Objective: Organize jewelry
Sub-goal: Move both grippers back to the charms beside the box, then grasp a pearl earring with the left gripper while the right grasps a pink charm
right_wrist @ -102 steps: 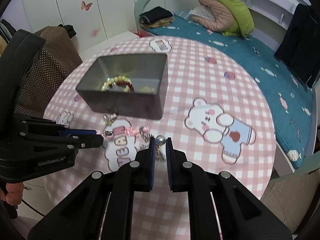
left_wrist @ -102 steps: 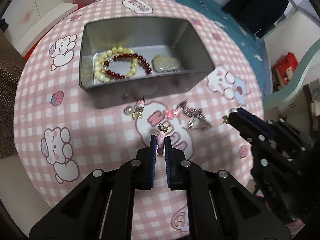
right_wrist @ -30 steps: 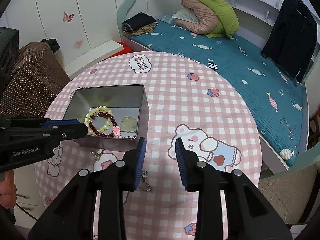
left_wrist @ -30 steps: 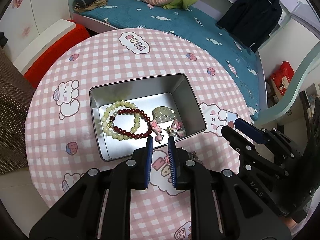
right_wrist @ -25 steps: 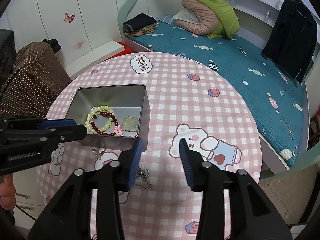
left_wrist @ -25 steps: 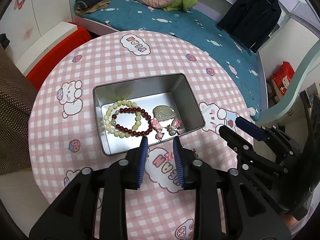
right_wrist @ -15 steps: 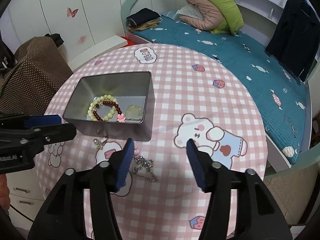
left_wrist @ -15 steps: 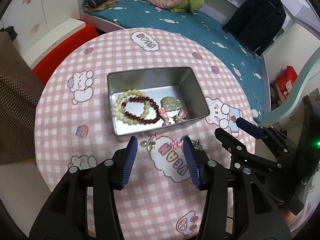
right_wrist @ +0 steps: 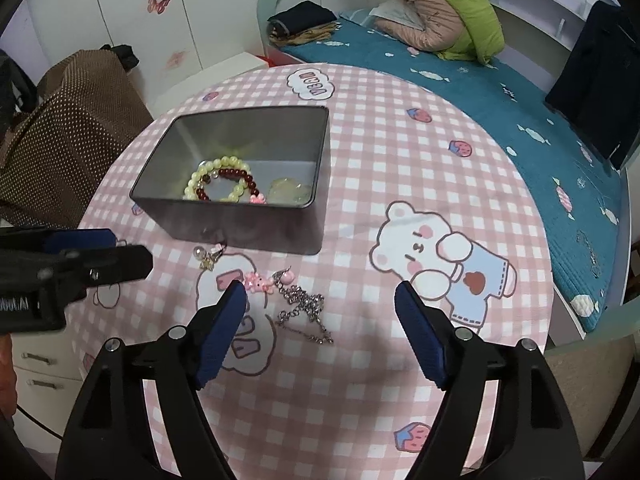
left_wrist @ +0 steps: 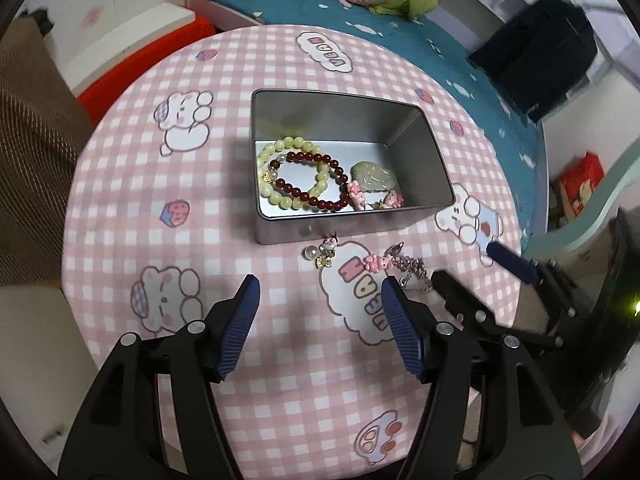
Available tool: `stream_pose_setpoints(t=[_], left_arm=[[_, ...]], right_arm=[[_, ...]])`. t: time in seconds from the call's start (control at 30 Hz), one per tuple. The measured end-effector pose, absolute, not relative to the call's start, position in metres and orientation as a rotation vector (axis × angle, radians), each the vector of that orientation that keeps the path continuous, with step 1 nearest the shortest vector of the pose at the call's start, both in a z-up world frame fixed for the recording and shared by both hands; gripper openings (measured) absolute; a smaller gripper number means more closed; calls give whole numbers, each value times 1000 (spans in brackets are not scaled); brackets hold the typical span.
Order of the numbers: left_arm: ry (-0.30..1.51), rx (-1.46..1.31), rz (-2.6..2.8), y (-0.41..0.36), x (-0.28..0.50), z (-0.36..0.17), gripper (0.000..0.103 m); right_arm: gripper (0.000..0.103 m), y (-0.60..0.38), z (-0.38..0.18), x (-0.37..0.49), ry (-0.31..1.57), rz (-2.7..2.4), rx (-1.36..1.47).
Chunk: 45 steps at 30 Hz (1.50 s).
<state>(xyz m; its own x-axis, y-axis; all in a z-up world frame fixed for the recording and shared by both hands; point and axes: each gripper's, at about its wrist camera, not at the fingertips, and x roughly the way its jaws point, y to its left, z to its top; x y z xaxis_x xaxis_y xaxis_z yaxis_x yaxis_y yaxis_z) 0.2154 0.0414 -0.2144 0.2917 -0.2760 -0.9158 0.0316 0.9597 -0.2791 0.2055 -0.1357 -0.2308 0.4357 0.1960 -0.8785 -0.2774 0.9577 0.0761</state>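
A metal tin point(left_wrist: 280, 228) point(right_wrist: 248, 224) stands on the round pink checked table. In it lie a yellow bead bracelet point(left_wrist: 280, 152), a dark red bead bracelet point(left_wrist: 308, 194), a pale green stone point(left_wrist: 372, 178) and small pink charms point(left_wrist: 356, 196). In front of the tin on the cloth lie a pearl charm point(left_wrist: 320, 254) point(right_wrist: 206, 256), a pink bear charm point(left_wrist: 374, 262) point(right_wrist: 258, 282) and a silver chain point(right_wrist: 306, 308). My left gripper point(left_wrist: 320, 316) is open and empty above the table, short of the charms. My right gripper point(right_wrist: 320, 320) is open and empty above the chain.
The table point(right_wrist: 400, 184) has a rounded edge with a drop all around. A bed point(right_wrist: 480, 80) with clothes lies behind it. A brown dotted chair point(right_wrist: 60, 140) stands at the left, and a white drawer unit point(right_wrist: 36, 372) under the left side.
Both grippers let their charms go into the tin, opened wide and drew back and up from it. The pink charms now lie in the tin.
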Motion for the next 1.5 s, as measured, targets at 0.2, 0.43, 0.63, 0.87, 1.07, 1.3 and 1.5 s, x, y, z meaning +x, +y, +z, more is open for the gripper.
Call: stream_pose_setpoints(t=[0.2,0.43,0.63,0.87,1.07,1.3,1.5], left_arm=[[1281,-270,-224,41,223,-227,43],[1327,-257,-198,28,235,-251,30],[1328,-223,-142,23,243,-262,26],[1346,-218,-145,22,251,-274,9],[1344,-196,-161,20,251,-274,9],[1334,-192,-158,27,244,-267,9],[1304,-165,-136,39,233,-255,9]], right_arm=[[74,-139,-239,205,1103,290,-89],[74,-144,-244,206,1116,293,-81],[74,-142,-247,204,1117,312,-105],[74,-141,-254,207,1149,319,-97],[74,-139,-256,208,1157,334,-70],[73,-123,-240,211,1068,414,-83],[46,-94,-240,211,1048,526,-148]])
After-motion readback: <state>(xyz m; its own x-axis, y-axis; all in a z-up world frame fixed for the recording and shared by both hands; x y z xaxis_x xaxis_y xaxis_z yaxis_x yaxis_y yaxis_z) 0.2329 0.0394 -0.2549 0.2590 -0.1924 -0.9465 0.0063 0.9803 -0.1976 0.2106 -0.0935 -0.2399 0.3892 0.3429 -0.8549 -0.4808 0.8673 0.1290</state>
